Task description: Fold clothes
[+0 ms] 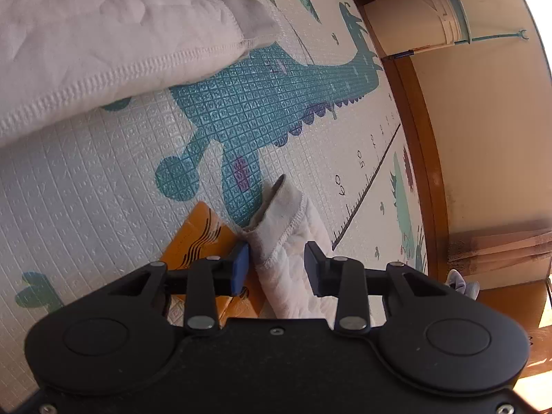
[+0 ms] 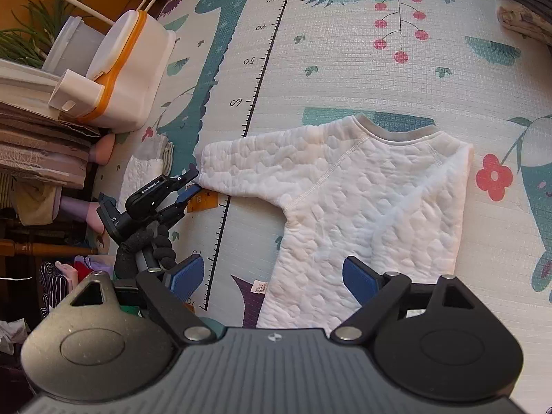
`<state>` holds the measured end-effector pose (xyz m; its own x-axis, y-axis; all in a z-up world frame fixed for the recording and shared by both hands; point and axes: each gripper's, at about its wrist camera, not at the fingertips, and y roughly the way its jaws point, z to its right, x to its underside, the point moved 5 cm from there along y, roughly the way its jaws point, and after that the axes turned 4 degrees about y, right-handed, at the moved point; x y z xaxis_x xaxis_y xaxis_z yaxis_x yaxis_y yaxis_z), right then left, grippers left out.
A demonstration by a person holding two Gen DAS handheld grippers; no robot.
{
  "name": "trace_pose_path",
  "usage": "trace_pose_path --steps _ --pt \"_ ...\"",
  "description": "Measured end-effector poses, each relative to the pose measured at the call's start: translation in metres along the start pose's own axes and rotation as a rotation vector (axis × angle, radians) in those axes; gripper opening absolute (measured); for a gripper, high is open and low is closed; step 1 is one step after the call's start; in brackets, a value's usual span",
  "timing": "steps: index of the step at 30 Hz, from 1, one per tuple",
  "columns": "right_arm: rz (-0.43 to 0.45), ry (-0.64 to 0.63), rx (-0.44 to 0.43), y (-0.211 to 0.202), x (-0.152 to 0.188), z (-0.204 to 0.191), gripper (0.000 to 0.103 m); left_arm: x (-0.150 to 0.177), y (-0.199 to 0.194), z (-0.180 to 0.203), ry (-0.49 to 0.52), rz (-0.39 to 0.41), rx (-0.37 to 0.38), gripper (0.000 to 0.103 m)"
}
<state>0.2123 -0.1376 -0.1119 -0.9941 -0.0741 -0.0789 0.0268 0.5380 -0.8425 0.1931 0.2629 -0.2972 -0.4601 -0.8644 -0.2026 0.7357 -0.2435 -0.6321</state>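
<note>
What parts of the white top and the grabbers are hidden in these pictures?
- Bottom hem of the white top: right wrist view, covered by the right gripper body.
- The top's far sleeve: right wrist view, not visible; seemingly folded under.
- Sleeve end: left wrist view, runs behind the left gripper body.
- Orange label: both views, print too small to read.
- Folded pile: right wrist view, cut off by the frame edge.
</note>
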Motion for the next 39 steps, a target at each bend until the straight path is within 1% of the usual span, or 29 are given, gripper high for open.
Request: trace_pose_path --steps 1,2,3,5,9,12,14,19,21,24,26,30,32,33,34,35,36,37,38,39 --pt "-0.006 0.006 -0.002 0.003 0.0 0.002 0.082 -0.001 0.001 0.001 0.004 0.002 0.001 0.031" --pt "-0.009 0.005 -0.001 0.006 0.0 0.003 0.079 0.0 0.001 0.001 0.014 0.007 0.004 0.019" --pt "-0.008 0.0 0.003 0.008 0.0 0.004 0.079 -0.001 0.0 0.005 0.039 0.017 0.01 0.004" --pt "-0.006 -0.019 0.002 0.012 -0.001 0.002 0.074 -0.002 -0.003 0.015 0.09 0.036 0.028 0.004" --pt "0.001 -0.056 0.005 0.021 -0.006 -0.004 0.071 0.007 -0.009 0.042 0.211 0.053 0.058 0.003" --pt "0.019 -0.058 -0.003 0.028 -0.012 -0.005 0.07 0.017 -0.013 0.063 0.34 0.064 0.069 0.003" --pt "0.033 -0.05 -0.013 0.033 -0.016 -0.005 0.07 0.028 -0.019 0.082 0.451 0.073 0.089 0.003" --pt "0.095 0.049 -0.118 0.047 -0.033 0.001 0.07 0.073 -0.024 0.131 0.76 0.057 0.145 0.003" --pt "0.108 0.093 -0.168 0.054 -0.04 0.003 0.07 0.094 -0.026 0.144 0.856 0.043 0.17 0.003" --pt "0.133 0.109 -0.217 0.063 -0.05 0.002 0.072 0.123 -0.027 0.162 0.995 0.03 0.198 0.003" --pt "0.145 0.131 -0.245 0.068 -0.055 0.004 0.079 0.14 -0.026 0.172 1.076 0.021 0.223 0.003" --pt "0.153 0.174 -0.272 0.078 -0.062 0.01 0.079 0.168 -0.025 0.184 1.216 0.013 0.249 0.003" --pt "0.151 0.189 -0.268 0.082 -0.062 0.015 0.078 0.179 -0.025 0.189 1.26 0.01 0.263 0.003" --pt "0.154 0.19 -0.267 0.084 -0.062 0.017 0.076 0.184 -0.024 0.19 1.278 0.006 0.271 0.003" --pt "0.157 0.188 -0.267 0.085 -0.062 0.019 0.068 0.189 -0.024 0.191 1.297 0.003 0.279 0.003" --pt "0.16 0.187 -0.267 0.086 -0.062 0.021 0.051 0.194 -0.023 0.192 1.315 -0.001 0.288 0.003" --pt "0.167 0.167 -0.261 0.086 -0.061 0.022 0.039 0.197 -0.023 0.193 1.324 -0.009 0.296 0.003" --pt "0.176 0.139 -0.253 0.085 -0.061 0.022 0.014 0.2 -0.022 0.194 1.338 -0.013 0.298 0.003" --pt "0.182 0.121 -0.244 0.084 -0.061 0.023 0.008 0.2 -0.023 0.194 1.351 -0.015 0.294 0.003" --pt "0.188 0.108 -0.236 0.082 -0.06 0.025 0.008 0.2 -0.024 0.193 1.362 -0.018 0.291 0.004"
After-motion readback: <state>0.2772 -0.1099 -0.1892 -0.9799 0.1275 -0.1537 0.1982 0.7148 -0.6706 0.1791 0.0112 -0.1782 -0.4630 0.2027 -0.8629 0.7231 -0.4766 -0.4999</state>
